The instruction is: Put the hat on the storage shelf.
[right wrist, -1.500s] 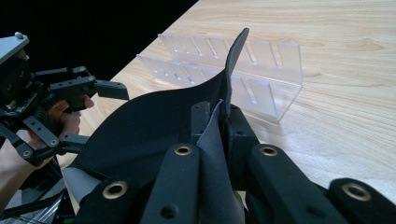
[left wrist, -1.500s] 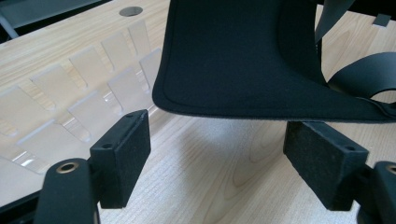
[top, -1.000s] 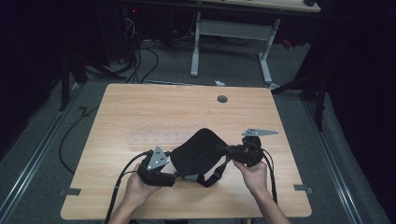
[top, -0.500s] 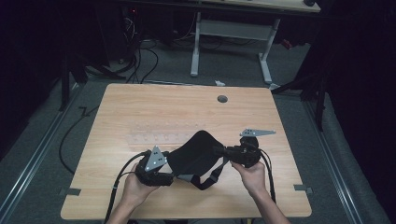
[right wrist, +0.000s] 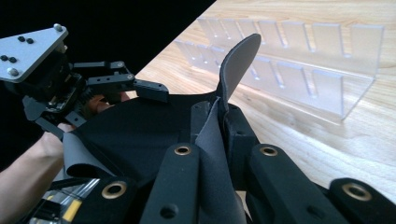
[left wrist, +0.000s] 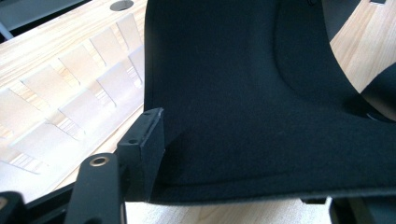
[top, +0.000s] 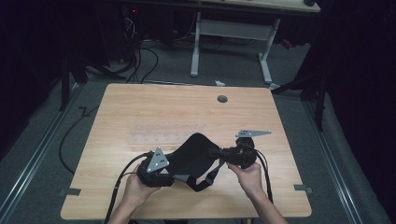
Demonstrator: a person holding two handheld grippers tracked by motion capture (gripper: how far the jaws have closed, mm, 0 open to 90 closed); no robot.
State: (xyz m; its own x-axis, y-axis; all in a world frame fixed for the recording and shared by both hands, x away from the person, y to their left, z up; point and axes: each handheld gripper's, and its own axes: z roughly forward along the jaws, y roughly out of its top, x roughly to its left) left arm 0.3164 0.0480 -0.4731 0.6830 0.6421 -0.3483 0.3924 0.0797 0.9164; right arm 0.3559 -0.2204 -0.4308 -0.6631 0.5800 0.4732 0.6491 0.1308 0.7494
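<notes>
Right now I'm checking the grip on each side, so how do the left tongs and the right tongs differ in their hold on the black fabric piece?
The left tongs clamp the near-left edge of the black fabric piece, lying low by the table; the right tongs pinch its right end, where a flap stands upright. The left tongs' grey plate tilts; the right's lies flat. Both are shut on the fabric.

the high view looks down and forward from above the near edge of the table, well back. the left gripper view sits close against the black fabric, facing across the table. the right gripper view (equally close) faces the left gripper; both share the clear rack.
</notes>
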